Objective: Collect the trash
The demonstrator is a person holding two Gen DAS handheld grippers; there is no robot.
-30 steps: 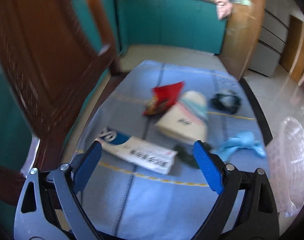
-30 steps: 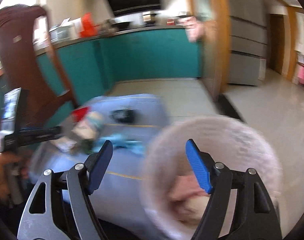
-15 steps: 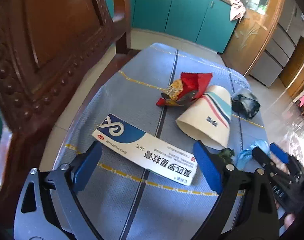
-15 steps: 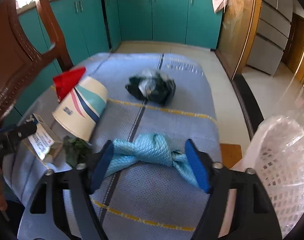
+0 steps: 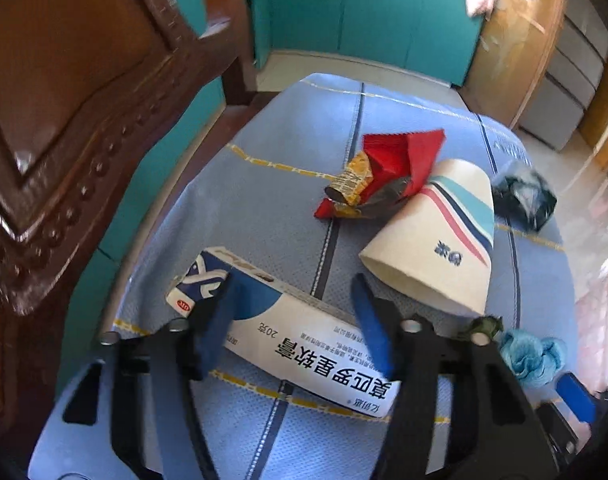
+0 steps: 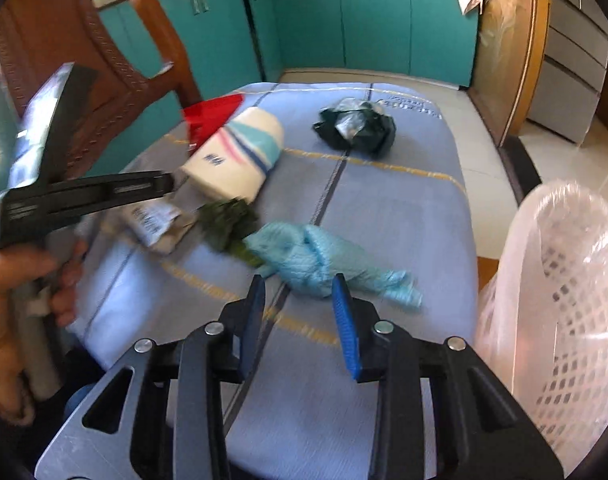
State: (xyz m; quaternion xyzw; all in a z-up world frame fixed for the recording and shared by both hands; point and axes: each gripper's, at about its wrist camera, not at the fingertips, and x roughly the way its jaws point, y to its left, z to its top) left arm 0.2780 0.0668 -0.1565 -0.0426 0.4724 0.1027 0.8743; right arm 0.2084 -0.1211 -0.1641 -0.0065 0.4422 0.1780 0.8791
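Note:
On the blue tablecloth point(image 5: 280, 152) lie a long white-and-blue carton point(image 5: 311, 344), a tipped paper cup point(image 5: 435, 240), a red snack wrapper point(image 5: 395, 160), a dark plastic bag point(image 5: 523, 196), a green scrap point(image 6: 228, 224) and a crumpled light-blue cloth point(image 6: 319, 260). My left gripper point(image 5: 294, 320) hangs over the carton. Its jaws are closing with the carton between and under the fingers, and I see no firm press. My right gripper point(image 6: 300, 300) is closing too. Its tips stand at the near edge of the blue cloth, which shows between them.
A white lattice basket lined with clear plastic point(image 6: 563, 280) stands off the table's right edge. A carved wooden chair point(image 5: 84, 100) rises close on the left. Teal cabinets point(image 6: 375, 20) run along the far wall. A hand point(image 6: 8, 288) holds the left gripper's handle.
Both grippers have come down toward the table and their jaws have narrowed. The right one swung from over the basket to the blue cloth. The left one closed in over the carton.

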